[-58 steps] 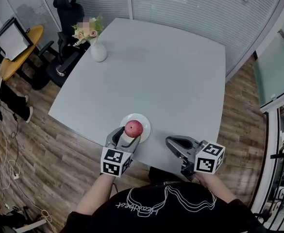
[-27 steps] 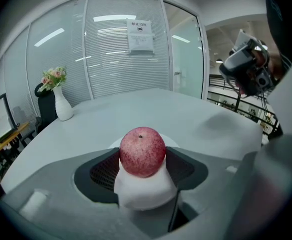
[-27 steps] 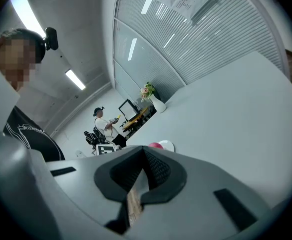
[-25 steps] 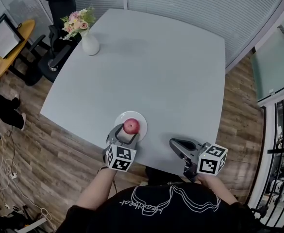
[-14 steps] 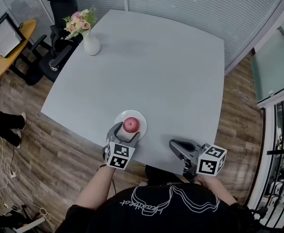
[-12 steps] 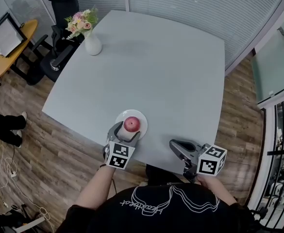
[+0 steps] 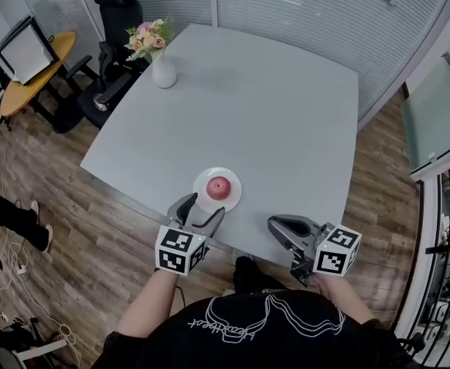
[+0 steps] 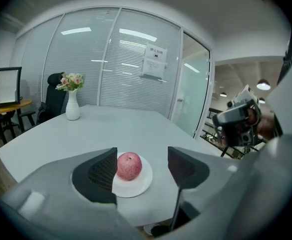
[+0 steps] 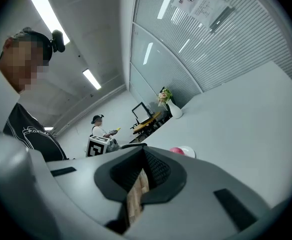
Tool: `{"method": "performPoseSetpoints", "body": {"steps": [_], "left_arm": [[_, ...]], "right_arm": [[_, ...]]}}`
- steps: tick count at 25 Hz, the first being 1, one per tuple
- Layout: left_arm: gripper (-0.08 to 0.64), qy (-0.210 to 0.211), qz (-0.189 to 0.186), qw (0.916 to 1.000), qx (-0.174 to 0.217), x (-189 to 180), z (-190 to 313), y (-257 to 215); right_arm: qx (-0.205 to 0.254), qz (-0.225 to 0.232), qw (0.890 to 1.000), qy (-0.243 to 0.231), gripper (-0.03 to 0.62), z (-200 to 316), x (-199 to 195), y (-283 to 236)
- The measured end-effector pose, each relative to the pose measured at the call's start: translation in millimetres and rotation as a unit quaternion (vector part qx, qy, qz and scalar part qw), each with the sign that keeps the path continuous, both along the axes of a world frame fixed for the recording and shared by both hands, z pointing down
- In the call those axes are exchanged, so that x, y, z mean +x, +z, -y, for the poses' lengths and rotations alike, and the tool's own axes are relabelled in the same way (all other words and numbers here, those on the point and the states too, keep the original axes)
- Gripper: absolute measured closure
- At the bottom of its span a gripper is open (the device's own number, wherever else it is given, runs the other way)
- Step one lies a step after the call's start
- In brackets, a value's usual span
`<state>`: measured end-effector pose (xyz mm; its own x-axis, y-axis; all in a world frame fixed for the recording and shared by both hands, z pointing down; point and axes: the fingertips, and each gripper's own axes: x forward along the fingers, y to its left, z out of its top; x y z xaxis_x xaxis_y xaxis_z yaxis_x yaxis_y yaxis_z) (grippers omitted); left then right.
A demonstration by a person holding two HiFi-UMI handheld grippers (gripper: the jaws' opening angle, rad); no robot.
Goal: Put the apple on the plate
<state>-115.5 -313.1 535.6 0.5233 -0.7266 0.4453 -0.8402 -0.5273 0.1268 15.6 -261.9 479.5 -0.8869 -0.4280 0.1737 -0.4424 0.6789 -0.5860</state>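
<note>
A red apple [image 7: 219, 186] rests on a small white plate [image 7: 206, 192] near the front edge of the grey table [image 7: 271, 114]. My left gripper [image 7: 203, 207] is open and hangs just short of the plate, over the table's edge, with nothing between its jaws. In the left gripper view the apple [image 8: 129, 165] and plate [image 8: 138, 186] lie beyond the spread jaws of that gripper [image 8: 142, 168]. My right gripper [image 7: 280, 227] is shut and empty at the front edge, right of the plate. The right gripper view shows the apple [image 9: 176, 151] far off past its closed pads [image 9: 155, 170].
A white vase of flowers [image 7: 163, 74] stands at the table's far left corner. Beyond it are a black office chair [image 7: 121, 21] and a yellow round table [image 7: 32, 68]. Wooden floor lies left and right of the table. Another person [image 9: 97, 120] stands in the background.
My left gripper, earlier around the apple on the plate, has drawn back toward the table's edge and risen, leaving the apple on the plate. The right gripper rose slightly.
</note>
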Motion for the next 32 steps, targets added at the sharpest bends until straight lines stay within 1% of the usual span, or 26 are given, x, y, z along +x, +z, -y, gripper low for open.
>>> {"method": "performPoseSetpoints", "body": {"steps": [3, 4, 6, 8, 10, 13, 16, 20, 22, 26, 29, 32], "left_arm": [[0.239, 0.014, -0.043, 0.9990, 0.006, 1.3, -24.3, -32.3], [0.252, 0.018, -0.057, 0.9982, 0.011, 1.9, -32.1, -43.9], [0.299, 0.022, -0.080, 0.9962, 0.028, 2.5, -47.3, -66.6], [0.325, 0.029, -0.099, 0.9937, 0.044, 4.2, -63.1, -86.5], [0.338, 0.052, -0.112, 0.9909, 0.054, 9.3, -79.6, -103.3], [0.373, 0.088, -0.113, 0.9877, 0.063, 18.1, -100.9, -120.9], [0.437, 0.103, -0.116, 0.9859, 0.064, 24.6, -120.4, -129.0], [0.485, 0.094, -0.141, 0.9836, 0.061, 23.7, -140.0, -137.6], [0.512, 0.089, -0.148, 0.9834, 0.057, 22.8, -146.3, -139.2], [0.538, 0.074, -0.145, 0.9853, 0.052, 19.9, -150.7, -139.7], [0.541, 0.079, -0.150, 0.9840, 0.054, 22.4, -156.1, -141.7], [0.543, 0.082, -0.134, 0.9858, 0.058, 23.3, -161.5, -140.6]], "right_arm": [[0.026, 0.002, 1.000, -0.011, 0.583, -12.7, -7.5, -15.9], [0.036, 0.002, 0.999, -0.014, 0.583, -16.7, -9.7, -21.1], [0.052, 0.002, 0.998, -0.019, 0.583, -25.3, -13.6, -29.9], [0.065, 0.003, 0.998, -0.025, 0.583, -34.8, -17.6, -36.9], [0.077, 0.005, 0.997, -0.031, 0.583, -43.4, -22.8, -44.7], [0.099, 0.007, 0.994, -0.037, 0.583, -52.7, -31.6, -58.6], [0.119, 0.004, 0.992, -0.043, 0.583, -66.0, -37.5, -67.0], [0.127, -0.001, 0.991, -0.049, 0.583, -83.3, -41.5, -68.5], [0.128, 0.002, 0.990, -0.051, 0.583, -88.7, -43.4, -69.4], [0.137, -0.005, 0.989, -0.050, 0.583, -95.0, -46.4, -71.7], [0.138, -0.007, 0.989, -0.049, 0.583, -97.3, -47.8, -70.8], [0.137, -0.007, 0.989, -0.049, 0.583, -99.6, -48.5, -69.6]]}}
